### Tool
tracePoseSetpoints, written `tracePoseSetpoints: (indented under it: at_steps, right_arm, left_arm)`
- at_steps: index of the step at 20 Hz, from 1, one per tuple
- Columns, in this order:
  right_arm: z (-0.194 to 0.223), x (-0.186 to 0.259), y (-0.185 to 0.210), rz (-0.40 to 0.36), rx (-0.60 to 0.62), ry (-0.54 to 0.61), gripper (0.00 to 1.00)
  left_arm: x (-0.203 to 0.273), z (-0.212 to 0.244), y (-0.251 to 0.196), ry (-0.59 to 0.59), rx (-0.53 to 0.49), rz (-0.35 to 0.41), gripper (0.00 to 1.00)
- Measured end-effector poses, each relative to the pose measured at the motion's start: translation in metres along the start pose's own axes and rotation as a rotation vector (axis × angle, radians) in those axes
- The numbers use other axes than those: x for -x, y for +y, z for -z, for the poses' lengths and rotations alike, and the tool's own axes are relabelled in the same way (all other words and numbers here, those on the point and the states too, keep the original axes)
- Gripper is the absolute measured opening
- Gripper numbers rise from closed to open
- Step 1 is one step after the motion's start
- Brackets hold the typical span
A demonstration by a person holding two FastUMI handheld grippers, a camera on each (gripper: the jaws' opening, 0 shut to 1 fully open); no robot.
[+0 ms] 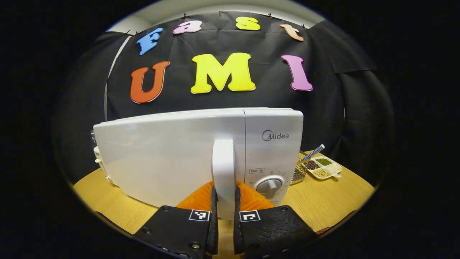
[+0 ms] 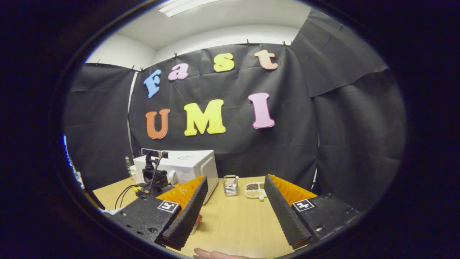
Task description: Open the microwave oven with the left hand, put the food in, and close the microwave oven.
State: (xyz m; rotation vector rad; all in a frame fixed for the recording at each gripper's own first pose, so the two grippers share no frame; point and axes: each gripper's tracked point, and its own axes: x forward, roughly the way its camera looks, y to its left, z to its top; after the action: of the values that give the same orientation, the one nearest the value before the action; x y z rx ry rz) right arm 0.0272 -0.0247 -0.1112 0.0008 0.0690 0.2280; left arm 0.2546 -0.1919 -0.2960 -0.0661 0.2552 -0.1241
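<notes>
White and glossy, the microwave oven (image 1: pixel 201 154) stands on the wooden worktop (image 1: pixel 323 201) directly ahead of the left gripper (image 1: pixel 225 207), its front turned toward that camera. The door handle (image 1: pixel 223 172) is a pale upright bar whose long axis runs vertically, set at the seam between the door and the control panel with its round dial (image 1: pixel 270 185). The left gripper's two fingers stand one on each side of the handle's lower part, narrowed until both appear to press on it, so the handle is held. The door's left edge seems to stand a little off the body, though I cannot tell how far it is ajar. The coming pull, as I judge it, turns on this: the handle lies between the fingers, the hinge side lies far to the left, so the door should swing out toward the camera and to the left.

In the right gripper view, the right gripper (image 2: pixel 233 212) is spread wide and holds nothing, hovering over bare worktop, well apart from the microwave oven, which sits to its left and farther back. Beyond it stand a small wire basket (image 2: pixel 230 185) and a divided dish of beans (image 2: pixel 254 190), the likely food. The right gripper is nearer that dish than the left.
</notes>
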Motion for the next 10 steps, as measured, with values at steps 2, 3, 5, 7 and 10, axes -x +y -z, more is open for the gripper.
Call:
tracePoseSetpoints:
  at_steps: [2,3,5,7,10]
  right_arm:
    - [0.002,0.003,0.000,0.006,-0.004,0.011,1.00]
    - [0.001,0.006,-0.001,0.012,-0.004,0.012,1.00]
    - [-0.001,0.010,-0.001,0.019,0.002,0.005,1.00]
    - [-0.001,0.014,-0.002,0.027,0.009,0.005,1.00]
    - [-0.002,0.019,-0.001,0.030,0.018,0.007,1.00]
  left_arm:
    - [0.001,0.005,-0.002,0.030,0.051,0.046,0.16]
    - [0.003,0.004,-0.001,0.019,0.040,0.043,0.16]
    - [0.002,0.003,0.001,0.007,0.036,0.037,0.11]
    - [0.004,0.004,0.002,0.008,0.055,0.028,0.11]
    - [0.023,-0.004,0.004,-0.033,0.036,0.024,0.10]
